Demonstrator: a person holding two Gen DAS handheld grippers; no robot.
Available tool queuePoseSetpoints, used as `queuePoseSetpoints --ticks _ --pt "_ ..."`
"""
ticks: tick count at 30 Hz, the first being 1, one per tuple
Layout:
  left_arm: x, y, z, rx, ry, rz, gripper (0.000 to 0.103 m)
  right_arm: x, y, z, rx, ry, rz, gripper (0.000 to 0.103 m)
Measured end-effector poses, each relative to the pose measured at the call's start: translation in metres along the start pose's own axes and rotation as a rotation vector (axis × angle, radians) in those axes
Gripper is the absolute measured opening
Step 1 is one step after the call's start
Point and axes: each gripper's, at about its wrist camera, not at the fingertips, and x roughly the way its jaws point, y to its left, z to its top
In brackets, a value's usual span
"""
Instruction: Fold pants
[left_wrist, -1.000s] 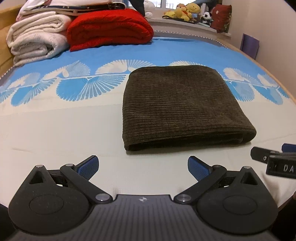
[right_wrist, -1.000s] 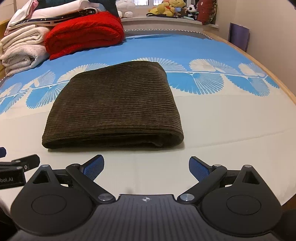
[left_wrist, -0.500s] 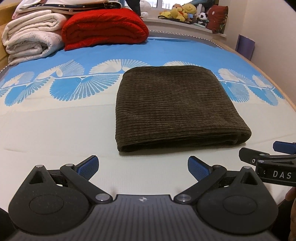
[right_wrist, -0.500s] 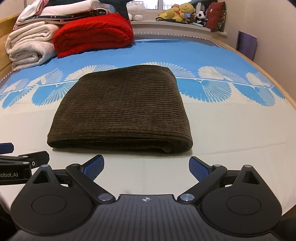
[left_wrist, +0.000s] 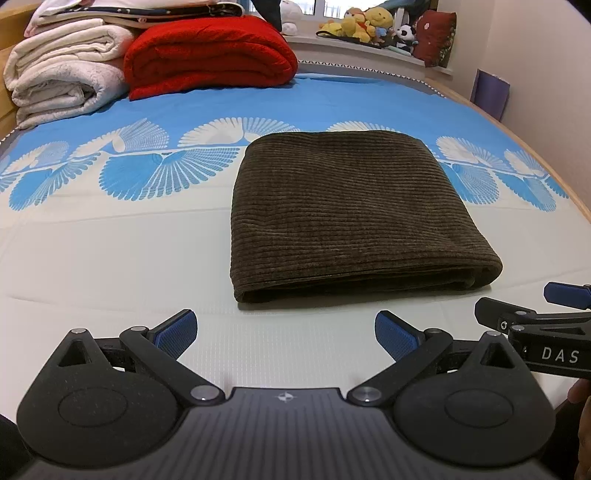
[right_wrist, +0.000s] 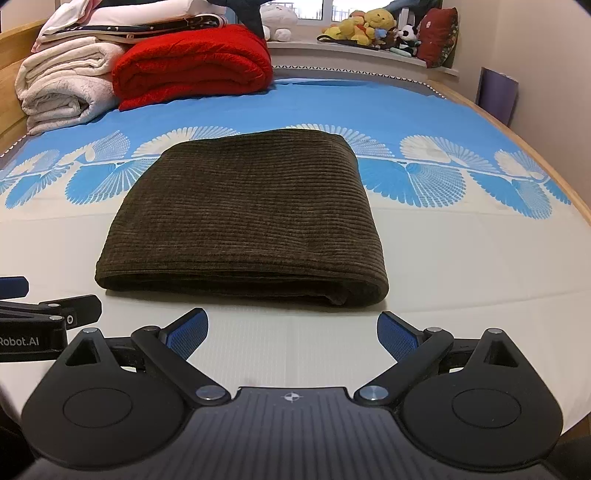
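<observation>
Dark brown corduroy pants (left_wrist: 354, 214) lie folded into a flat rectangle on the bed, also seen in the right wrist view (right_wrist: 243, 218). My left gripper (left_wrist: 284, 332) is open and empty, just short of the fold's near edge and to its left. My right gripper (right_wrist: 291, 332) is open and empty, just short of the near edge. The right gripper's side shows at the right of the left wrist view (left_wrist: 535, 321). The left gripper's side shows at the left of the right wrist view (right_wrist: 48, 314).
The bed sheet (left_wrist: 110, 258) is white near me and blue with fan patterns farther off. A red blanket (left_wrist: 207, 55) and white blankets (left_wrist: 62, 85) are stacked at the far left. Plush toys (left_wrist: 362, 26) line the windowsill. The bed's wooden edge (right_wrist: 546, 158) runs along the right.
Both grippers have drifted slightly, so the pants sit a little differently in each view. Both stay open and the pants have not moved.
</observation>
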Motion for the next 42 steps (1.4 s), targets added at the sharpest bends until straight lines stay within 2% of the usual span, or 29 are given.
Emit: queuePoseSetpoints --ticks 42 --pt "-0.0037 -0.0014 0.0024 -0.008 -0.012 0.003 0.102 0.0000 0.0016 -0.0005 -0.005 0.002 0.000 0.098"
